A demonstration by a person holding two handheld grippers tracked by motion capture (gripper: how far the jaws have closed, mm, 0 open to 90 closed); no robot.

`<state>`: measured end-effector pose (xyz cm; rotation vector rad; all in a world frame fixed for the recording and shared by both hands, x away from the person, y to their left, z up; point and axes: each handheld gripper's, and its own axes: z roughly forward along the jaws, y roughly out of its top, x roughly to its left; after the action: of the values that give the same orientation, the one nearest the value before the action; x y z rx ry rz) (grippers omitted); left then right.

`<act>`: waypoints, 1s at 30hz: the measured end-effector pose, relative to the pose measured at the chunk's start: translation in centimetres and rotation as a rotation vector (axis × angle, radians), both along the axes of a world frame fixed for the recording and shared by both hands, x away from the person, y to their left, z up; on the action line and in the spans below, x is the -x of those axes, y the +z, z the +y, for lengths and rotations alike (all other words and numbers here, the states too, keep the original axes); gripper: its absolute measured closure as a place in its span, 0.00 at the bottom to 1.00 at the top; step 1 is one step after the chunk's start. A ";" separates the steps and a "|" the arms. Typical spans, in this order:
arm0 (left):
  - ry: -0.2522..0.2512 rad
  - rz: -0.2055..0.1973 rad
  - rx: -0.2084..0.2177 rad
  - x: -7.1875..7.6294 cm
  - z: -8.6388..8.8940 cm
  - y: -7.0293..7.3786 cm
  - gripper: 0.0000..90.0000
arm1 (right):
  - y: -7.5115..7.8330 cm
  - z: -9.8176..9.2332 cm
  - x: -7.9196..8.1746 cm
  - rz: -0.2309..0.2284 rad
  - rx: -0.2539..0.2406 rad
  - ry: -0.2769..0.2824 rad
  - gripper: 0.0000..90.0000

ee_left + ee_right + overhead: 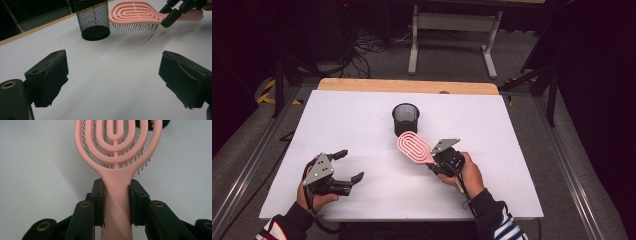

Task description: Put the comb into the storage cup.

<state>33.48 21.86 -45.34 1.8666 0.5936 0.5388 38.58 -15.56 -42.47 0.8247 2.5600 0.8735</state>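
The right tongs (438,161), clenched on the pink brush (414,146), aim its long axis toward the mesh cup (405,119) just beyond, mid-counter; the left tongs (346,167) gape empty.

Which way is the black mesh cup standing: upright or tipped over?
Upright: the mesh cup stands on its base on the table, open rim facing up.

White tabletop (362,130), grey floor (452,60) (cables), white frame (455,22), dark surroundings

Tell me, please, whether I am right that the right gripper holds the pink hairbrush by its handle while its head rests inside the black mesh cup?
Not quite: the right gripper holds the pink hairbrush by its handle, but its head hangs beside the black mesh cup, outside it, as the left gripper view shows.
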 end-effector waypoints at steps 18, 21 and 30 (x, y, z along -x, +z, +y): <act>-0.065 0.046 0.015 -1.7 -2.8 1.4 0.12 | 1.5 -0.4 2.0 -0.180 -0.140 -0.014 0.78; -0.075 0.049 0.044 -2.1 -3.4 1.8 0.13 | 1.8 -0.3 2.3 -0.213 -0.159 -0.015 0.78; -0.126 0.076 0.115 -3.1 -5.7 2.9 0.14 | 2.1 -0.5 2.8 -0.276 -0.204 -0.021 0.78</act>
<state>36.61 16.17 -42.43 1.8078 0.5414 0.3456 35.77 -16.03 -40.39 0.7273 2.2466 1.1686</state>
